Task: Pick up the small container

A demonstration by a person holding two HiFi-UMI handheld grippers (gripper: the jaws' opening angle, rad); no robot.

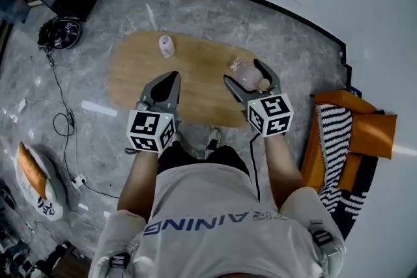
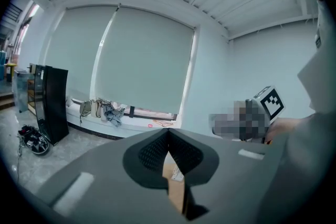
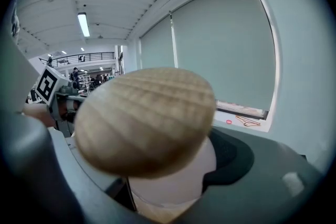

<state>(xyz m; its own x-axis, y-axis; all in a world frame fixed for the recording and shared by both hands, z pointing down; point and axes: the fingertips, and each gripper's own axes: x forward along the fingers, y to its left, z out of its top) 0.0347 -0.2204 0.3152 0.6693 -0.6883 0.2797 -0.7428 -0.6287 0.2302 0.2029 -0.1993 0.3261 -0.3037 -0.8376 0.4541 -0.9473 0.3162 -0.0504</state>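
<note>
The right gripper (image 1: 245, 75) is clamped on the small container (image 3: 173, 178) below its wooden lid (image 3: 144, 120), likely for security, near the desk's (image 1: 195, 68) right edge; the left gripper (image 1: 171, 79) is spare, jaws together.

The oval table (image 1: 202, 101) is shown in light wood grain, set on a grey veined marble floor (image 1: 91, 75). The small container (image 1: 248, 79) is pale and translucent; its lid (image 3: 144, 120) is of tan, finely striped wood. The left gripper (image 1: 173, 77) and right gripper (image 1: 245, 72) are grey, with black-and-white square markers. An orange cushion (image 1: 371, 130) and black-and-white striped fabric (image 1: 333, 133) are seen beside them.
</note>
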